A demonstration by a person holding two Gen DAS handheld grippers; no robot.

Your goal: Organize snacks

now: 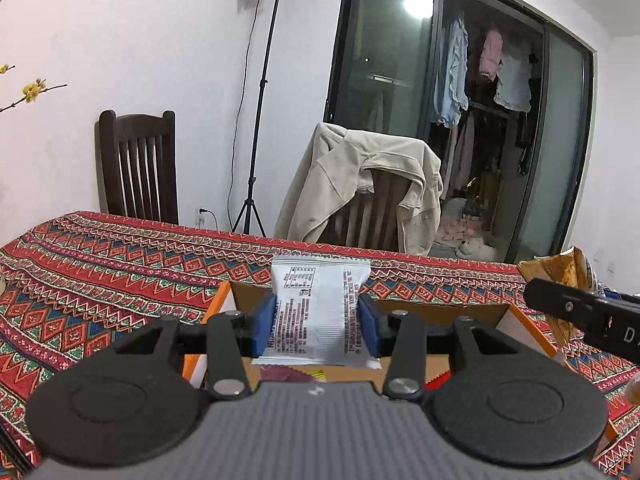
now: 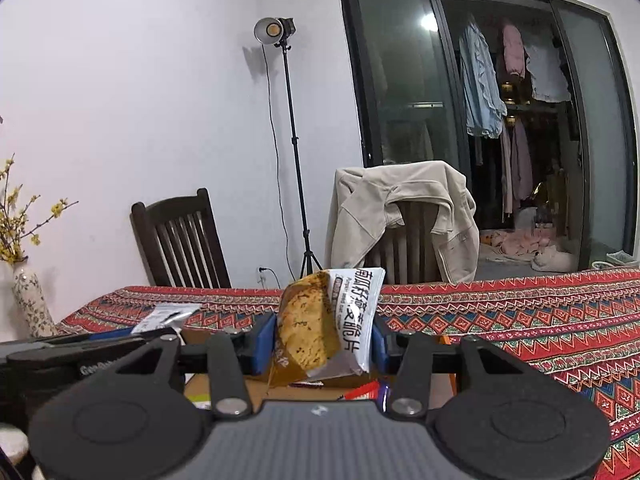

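Note:
My left gripper (image 1: 319, 322) is shut on a white snack packet (image 1: 318, 312) with black print, held upright over an open cardboard box (image 1: 516, 320) with orange edges. Colourful wrappers (image 1: 292, 374) lie inside the box below it. My right gripper (image 2: 324, 342) is shut on a yellow-and-white cracker packet (image 2: 316, 324), also above the box (image 2: 200, 388). In the left wrist view the right gripper's black body and its packet (image 1: 560, 272) show at the right edge. The left gripper's body and white packet (image 2: 166, 316) appear at the left of the right wrist view.
A table with a red patterned cloth (image 1: 100, 264) carries the box. Behind it stand a dark wooden chair (image 1: 138, 164), a chair draped with a beige jacket (image 1: 360, 188), and a light stand (image 1: 260, 112). A flowered vase (image 2: 30, 304) sits at the table's left end.

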